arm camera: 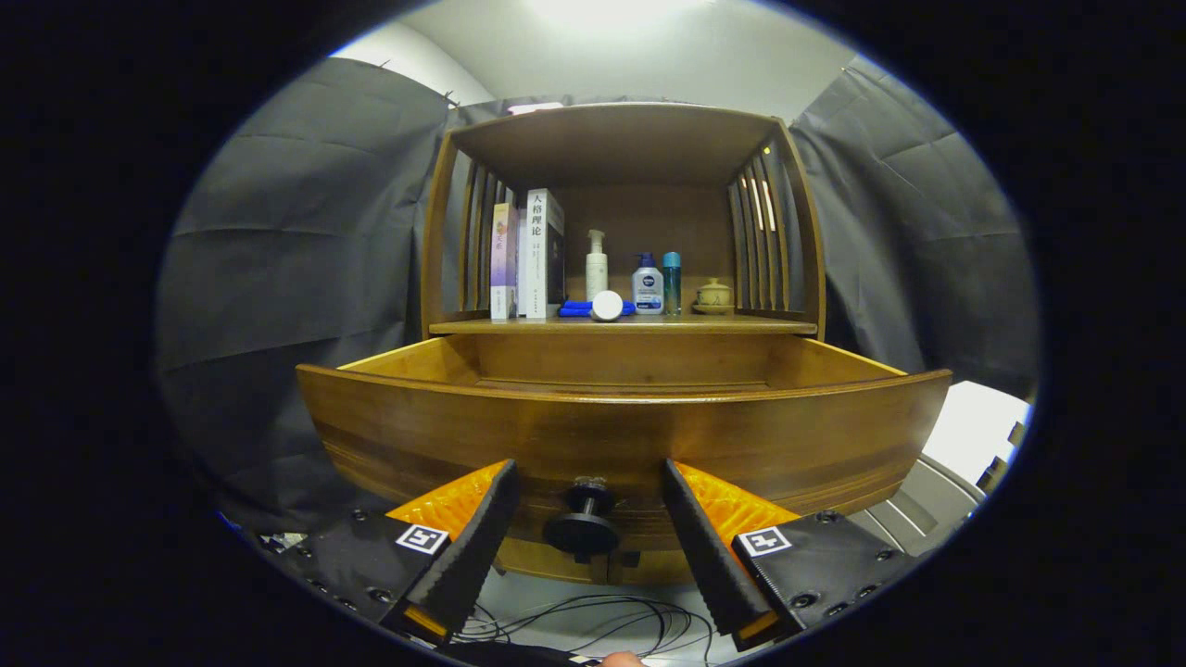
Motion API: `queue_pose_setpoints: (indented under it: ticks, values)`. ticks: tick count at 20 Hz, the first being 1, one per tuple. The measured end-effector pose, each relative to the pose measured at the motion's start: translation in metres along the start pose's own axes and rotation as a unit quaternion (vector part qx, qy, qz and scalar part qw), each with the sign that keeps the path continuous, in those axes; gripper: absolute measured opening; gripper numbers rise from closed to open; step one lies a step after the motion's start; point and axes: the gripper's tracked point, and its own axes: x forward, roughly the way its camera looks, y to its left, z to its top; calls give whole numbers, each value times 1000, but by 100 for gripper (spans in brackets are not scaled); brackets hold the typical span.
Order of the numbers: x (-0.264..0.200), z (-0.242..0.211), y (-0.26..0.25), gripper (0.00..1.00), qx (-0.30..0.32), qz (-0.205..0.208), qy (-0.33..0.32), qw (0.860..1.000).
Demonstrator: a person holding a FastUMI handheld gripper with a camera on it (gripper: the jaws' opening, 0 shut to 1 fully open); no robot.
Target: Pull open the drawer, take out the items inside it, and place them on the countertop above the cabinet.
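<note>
The drawer (621, 435) stands pulled out below the countertop (621, 326). The gripper (586, 505) is spread wide, its fingers flanking the knob (582, 521) without touching it. Opening appears complete; the next move likely calls for rising over the drawer front to reach the contents, which are hidden here.

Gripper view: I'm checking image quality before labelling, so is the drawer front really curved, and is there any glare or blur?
Gripper view: the drawer front bows from fisheye distortion; a ceiling light blows out above the cabinet; the shelf bottles stay sharp; the knob sits dim between the open gripper fingers.
</note>
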Motion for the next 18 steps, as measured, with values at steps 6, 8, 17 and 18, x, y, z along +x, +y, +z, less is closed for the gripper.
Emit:
queue_pose_setpoints:
  ticks: [6, 8, 17, 18]
  values:
    - [11, 2, -5, 98, -13, -22, 2, 1000]
    - [11, 1, -4, 99, -18, -26, 0, 999]
    - [28, 7, -3, 100, 2, -32, 1, 999]
    - [30, 8, -3, 100, 2, -33, 1, 999]
